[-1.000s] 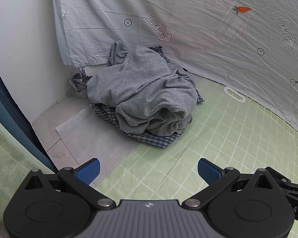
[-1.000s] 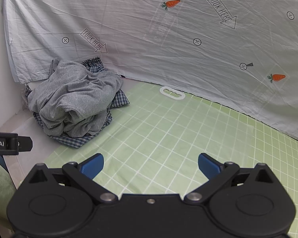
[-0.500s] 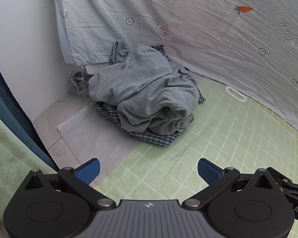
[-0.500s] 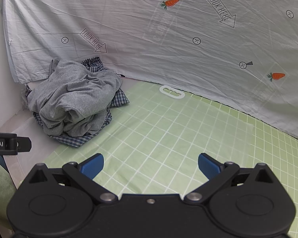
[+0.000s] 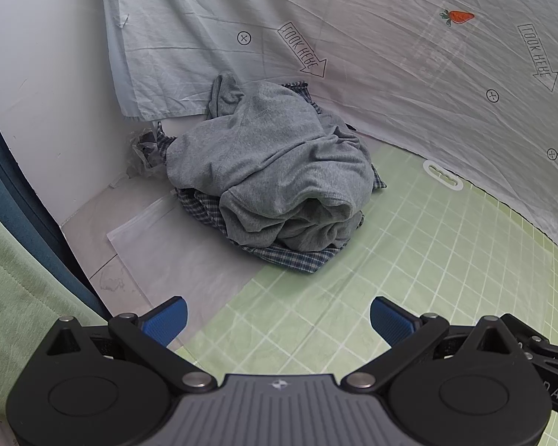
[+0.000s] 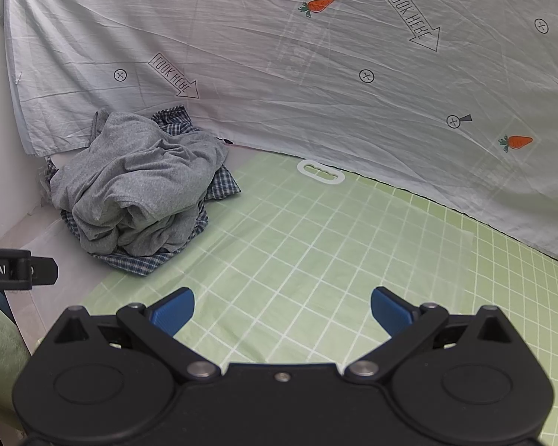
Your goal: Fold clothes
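- The left gripper (image 5: 278, 316) sits nearest its camera, its blue-padded fingers (image 5: 166, 319) spread wide apart with nothing between them, held over the near left edge of the green grid mat (image 5: 409, 260).
- The right gripper (image 6: 282, 306) is likewise spread wide and empty, over the near part of the green grid mat (image 6: 334, 252).
- In the right wrist view, part of the left gripper's body shows at the left edge, off the mat's left side.
- The gray garment (image 5: 271, 171) lies crumpled in a heap at the far left corner of the mat, well apart from both grippers.
- It rests on top of a blue checked garment (image 5: 297, 258), whose edges stick out beneath it onto the mat.
- A white plastic handle piece (image 6: 320, 171) lies flat at the mat's far edge, to the right of the heap.
- Behind the mat's far edge hangs a pale printed sheet (image 6: 316, 74) with carrots and "LOOK HERE" arrows.
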Demonstrator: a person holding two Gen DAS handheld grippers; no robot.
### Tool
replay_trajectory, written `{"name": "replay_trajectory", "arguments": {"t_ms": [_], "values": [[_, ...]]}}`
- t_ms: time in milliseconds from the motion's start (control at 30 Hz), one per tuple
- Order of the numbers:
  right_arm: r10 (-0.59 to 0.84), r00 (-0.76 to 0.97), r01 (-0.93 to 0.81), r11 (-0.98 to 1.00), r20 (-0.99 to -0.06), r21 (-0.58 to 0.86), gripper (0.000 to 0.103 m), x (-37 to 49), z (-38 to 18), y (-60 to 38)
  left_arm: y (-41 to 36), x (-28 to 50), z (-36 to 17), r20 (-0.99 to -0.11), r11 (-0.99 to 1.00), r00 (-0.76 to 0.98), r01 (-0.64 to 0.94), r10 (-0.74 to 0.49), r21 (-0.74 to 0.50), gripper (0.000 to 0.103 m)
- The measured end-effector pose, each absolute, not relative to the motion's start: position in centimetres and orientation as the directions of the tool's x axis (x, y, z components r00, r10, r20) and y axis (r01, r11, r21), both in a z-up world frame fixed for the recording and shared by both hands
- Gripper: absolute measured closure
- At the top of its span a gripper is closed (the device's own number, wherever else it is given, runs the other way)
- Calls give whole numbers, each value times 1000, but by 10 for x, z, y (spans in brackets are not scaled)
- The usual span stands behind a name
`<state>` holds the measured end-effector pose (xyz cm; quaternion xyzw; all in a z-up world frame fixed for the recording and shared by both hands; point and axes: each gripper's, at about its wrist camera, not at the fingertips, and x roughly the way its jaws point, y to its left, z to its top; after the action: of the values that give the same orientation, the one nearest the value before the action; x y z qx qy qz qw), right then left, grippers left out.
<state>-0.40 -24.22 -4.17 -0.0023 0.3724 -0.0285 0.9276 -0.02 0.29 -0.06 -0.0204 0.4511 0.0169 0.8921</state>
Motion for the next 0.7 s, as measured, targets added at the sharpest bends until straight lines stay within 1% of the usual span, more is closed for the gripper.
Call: {"name": "replay_trajectory", "arguments": {"t_ms": [700], "values": [[-59, 709, 58, 998, -702, -26, 1, -2, -46, -243, 4, 4, -4, -817, 998, 576, -58, 22, -14, 0]]}}
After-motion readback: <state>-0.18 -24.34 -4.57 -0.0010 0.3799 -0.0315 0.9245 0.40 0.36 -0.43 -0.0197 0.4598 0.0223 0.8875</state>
